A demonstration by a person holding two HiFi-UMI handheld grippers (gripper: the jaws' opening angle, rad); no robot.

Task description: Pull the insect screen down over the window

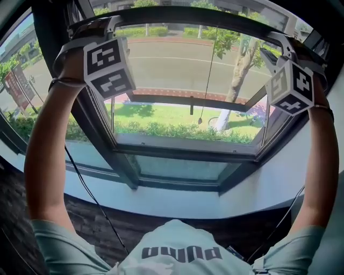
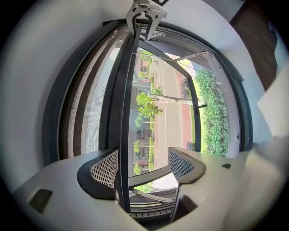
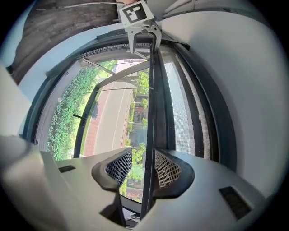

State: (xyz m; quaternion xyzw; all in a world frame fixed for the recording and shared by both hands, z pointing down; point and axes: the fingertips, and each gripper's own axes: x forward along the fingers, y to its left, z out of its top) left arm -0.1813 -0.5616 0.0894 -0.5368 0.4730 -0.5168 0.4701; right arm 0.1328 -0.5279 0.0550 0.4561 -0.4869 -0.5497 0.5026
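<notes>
Barely started, to judge from the views. Reaching up with both arms to the top of the window [image 1: 183, 152], where the bar [image 1: 188, 15] of the screen sits close under the upper frame.

Holding the left hand-held gripper [image 2: 143, 164] wide apart around the bar, with one pad [image 2: 104, 169] alongside it and the other well clear, so no grip on that side.

Closer to a hold with the right hand-held gripper [image 3: 139, 167]: jaws nearly together round the bar, one pad [image 3: 168, 170] touching it, a sliver of daylight beside the other, so seemingly not clamped.

Showing only a narrow strip of mesh [image 3: 183, 117] between bar and frame, with the rest of the opening uncovered.

Done so far: reached the bar and bracketed it near both ends. Left to do: close both sets of jaws on the bar, then draw it evenly down the whole height to the sill [image 1: 161, 193]. Likely to skew in its tracks if pulled from one end alone.
</notes>
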